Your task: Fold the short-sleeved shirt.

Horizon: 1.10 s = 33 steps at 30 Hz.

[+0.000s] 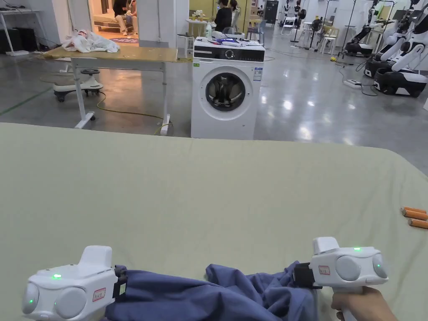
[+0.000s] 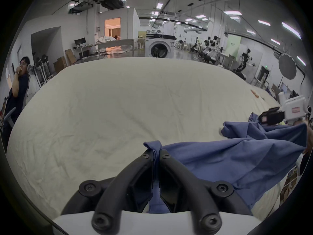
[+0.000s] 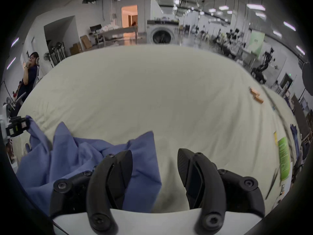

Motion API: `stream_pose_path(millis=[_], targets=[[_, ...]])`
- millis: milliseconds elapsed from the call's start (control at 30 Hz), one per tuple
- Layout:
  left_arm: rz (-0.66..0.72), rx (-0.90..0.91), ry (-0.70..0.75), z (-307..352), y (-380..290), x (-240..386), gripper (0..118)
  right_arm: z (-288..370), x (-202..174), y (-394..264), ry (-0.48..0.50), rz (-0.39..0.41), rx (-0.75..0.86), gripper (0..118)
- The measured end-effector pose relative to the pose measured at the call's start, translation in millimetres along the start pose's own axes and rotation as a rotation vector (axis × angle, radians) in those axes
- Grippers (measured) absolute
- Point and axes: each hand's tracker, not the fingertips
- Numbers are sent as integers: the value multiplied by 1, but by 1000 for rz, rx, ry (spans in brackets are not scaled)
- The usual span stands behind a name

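A crumpled blue short-sleeved shirt (image 1: 209, 296) lies at the near edge of a pale green sheet (image 1: 209, 188). My left gripper (image 1: 121, 282) is at the shirt's left end. In the left gripper view its jaws (image 2: 155, 154) are shut on a bunched fold of the blue shirt (image 2: 237, 159). My right gripper (image 1: 301, 276), held by a hand, is at the shirt's right end. In the right gripper view it (image 3: 154, 151) stands open; the shirt (image 3: 76, 154) lies under its left jaw and bare sheet shows between the jaws.
Orange cylinders (image 1: 414, 217) lie on the sheet at the right edge. A green paper (image 3: 283, 159) sits further right. Beyond the sheet stand a washing machine (image 1: 228, 98) and a table (image 1: 125, 56). A person (image 2: 17, 86) sits off to the left.
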Motion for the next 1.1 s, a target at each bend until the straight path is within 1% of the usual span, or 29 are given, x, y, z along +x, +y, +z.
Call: stream_pose_path(millis=[33, 67, 100, 133, 200, 267, 333, 400, 500, 600, 667, 733, 767, 800, 900, 1000, 1100], targets=[[7, 4, 3, 5, -3, -2, 2, -9, 0, -3, 32, -11, -23, 58], [7, 5, 2, 7, -4, -3, 2, -16, 1, -6, 52, -23, -43, 48], [6, 5, 3, 11, -6, -5, 2, -20, 1, -9, 44, -25, -37, 37], [5, 7, 6, 14, -7, -6, 2, -18, 1, -10, 32, -25, -21, 33], [2, 12, 11, 18, -8, -10, 2, -9, 2, -8, 48, -36, 2, 3], [4, 16, 20, 20, -6, -13, 2, 2, 1, -7, 47, -38, 43, 3], [15, 29, 22, 24, -2, -17, 2, 15, -1, -5, 7, -3, 85, 3], [9, 50, 36, 29, 5, -19, 2, 34, -1, -2, -31, -9, 130, 3], [7, 94, 49, 44, 17, -26, 2, 64, 1, 2, -33, -11, 212, 3], [0, 147, 80, 64, 31, -36, 2, 93, 1, 2, -115, 41, 283, 3], [-5, 181, 98, 81, 40, -46, 2, 113, 7, 1, -151, 23, 328, 3], [5, 219, 114, 97, 47, -55, 2, 129, 14, 2, -155, -12, 358, 3], [3, 241, 134, 107, 52, -60, 2, 139, 17, 2, -163, -17, 373, 3], [4, 261, 145, 118, 56, -61, 2, 147, 19, 2, -171, -15, 390, 3], [33, 320, 185, 148, 72, -78, 2, 174, 23, 7, -257, 8, 454, 3], [51, 366, 211, 176, 90, -90, 2, 198, 30, 17, -258, -20, 501, 3], [50, 401, 238, 196, 112, -98, 2, 223, 28, 30, -278, -20, 569, 3]])
